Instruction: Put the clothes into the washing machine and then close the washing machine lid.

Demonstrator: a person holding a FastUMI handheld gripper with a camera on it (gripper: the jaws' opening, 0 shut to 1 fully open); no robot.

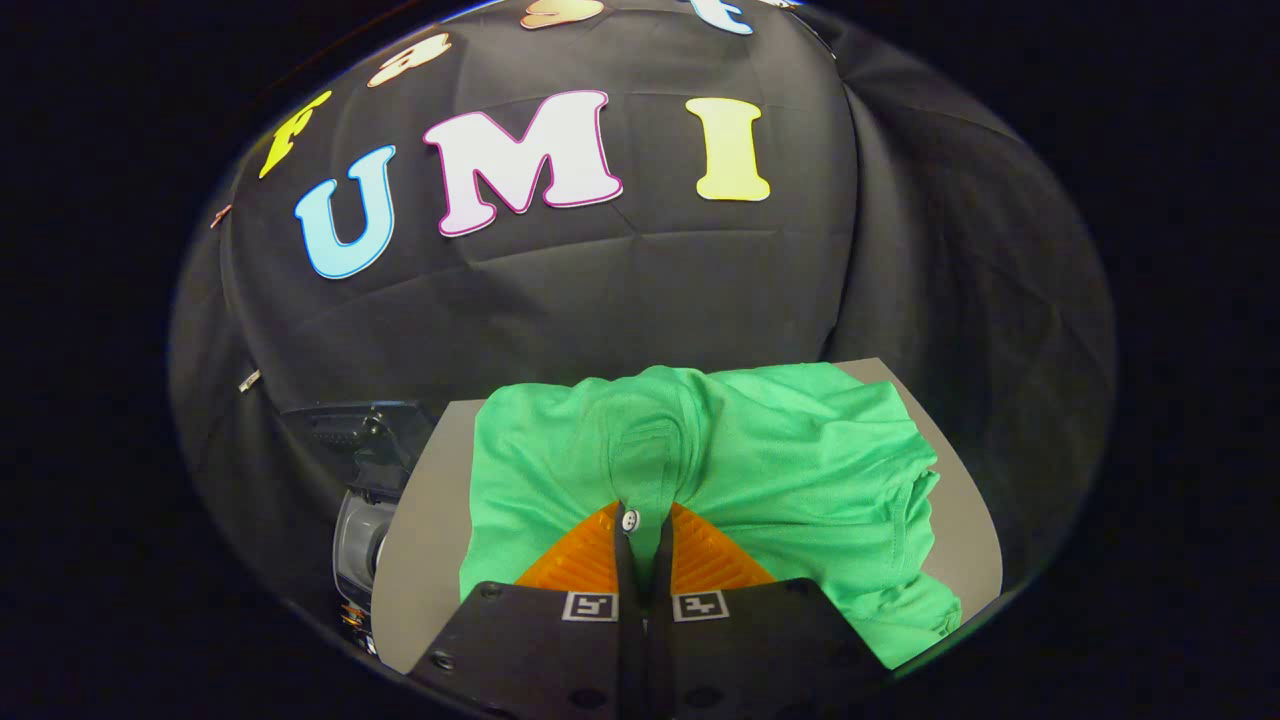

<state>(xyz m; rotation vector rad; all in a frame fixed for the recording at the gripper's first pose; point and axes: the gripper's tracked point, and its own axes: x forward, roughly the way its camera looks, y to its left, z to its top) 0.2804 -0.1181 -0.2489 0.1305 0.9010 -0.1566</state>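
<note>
The green garment [760, 450] is cut off at its near right corner, and its near middle lies hidden under the gripper [645, 530]. A fold of the cloth is pinched between the orange fingers [570, 565], so that part is out of sight. The grey table [420, 560] is mostly covered by the garment. The washing machine [362, 500], left of the table, shows partly; whether its lid is open cannot be told.

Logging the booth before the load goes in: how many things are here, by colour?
Green: 1, the polo shirt, its placket pinched in the shut tool
Grey: 2, the table and the washing machine beside it
Total: 3
</note>
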